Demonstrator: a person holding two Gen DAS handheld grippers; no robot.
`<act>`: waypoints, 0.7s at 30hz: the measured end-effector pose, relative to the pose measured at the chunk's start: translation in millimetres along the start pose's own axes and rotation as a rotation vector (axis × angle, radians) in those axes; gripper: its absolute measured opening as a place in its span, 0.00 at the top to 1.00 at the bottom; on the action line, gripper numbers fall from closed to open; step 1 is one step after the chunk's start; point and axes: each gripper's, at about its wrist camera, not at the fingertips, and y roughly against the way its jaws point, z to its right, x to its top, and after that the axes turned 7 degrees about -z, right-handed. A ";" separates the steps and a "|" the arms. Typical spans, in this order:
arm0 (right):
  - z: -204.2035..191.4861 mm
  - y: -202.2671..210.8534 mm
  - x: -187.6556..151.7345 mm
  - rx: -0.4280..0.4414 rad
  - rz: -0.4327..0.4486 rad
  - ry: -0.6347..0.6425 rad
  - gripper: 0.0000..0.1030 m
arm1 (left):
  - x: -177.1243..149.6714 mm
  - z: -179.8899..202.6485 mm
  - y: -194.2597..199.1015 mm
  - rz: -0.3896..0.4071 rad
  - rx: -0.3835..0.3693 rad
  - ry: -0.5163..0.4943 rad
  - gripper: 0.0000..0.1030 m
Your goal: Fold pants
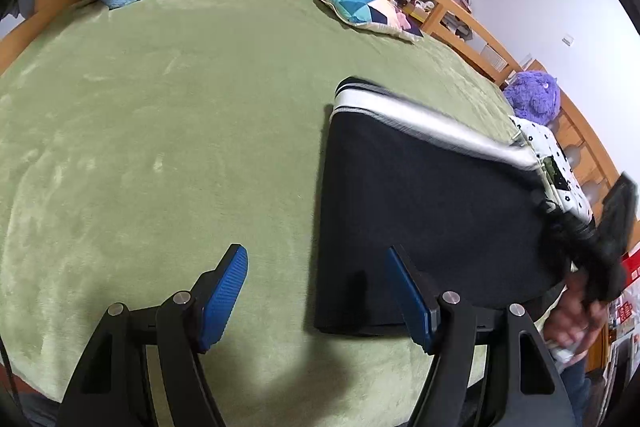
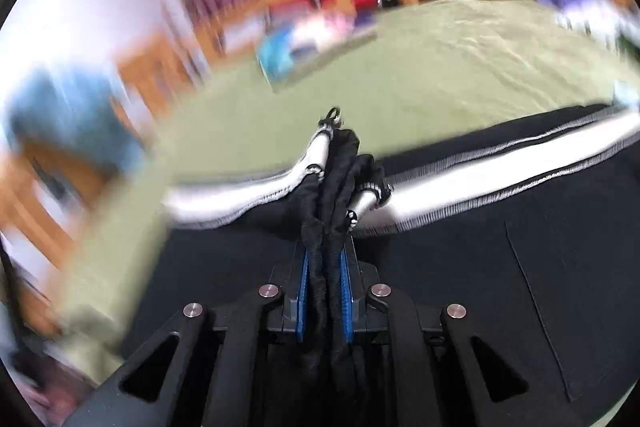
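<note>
1. Clearly, the right gripper (image 2: 325, 291) is clenched on a bunched edge of the black pants with a white side stripe (image 1: 420, 203), lifting it.
2. The left gripper (image 1: 316, 291) hangs released above the green fleece bedspread (image 1: 160, 107), just beside the pants.

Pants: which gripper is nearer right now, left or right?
Right. The right gripper is shut on the bunched edge of the black pants, in contact. The left gripper is open beside the pants' left edge, holding nothing.
</note>
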 end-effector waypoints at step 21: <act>74.5 61.1 -53.3 -0.426 0.053 0.049 0.56 | -6.4 46.5 -44.7 -0.085 -0.021 -0.037 0.41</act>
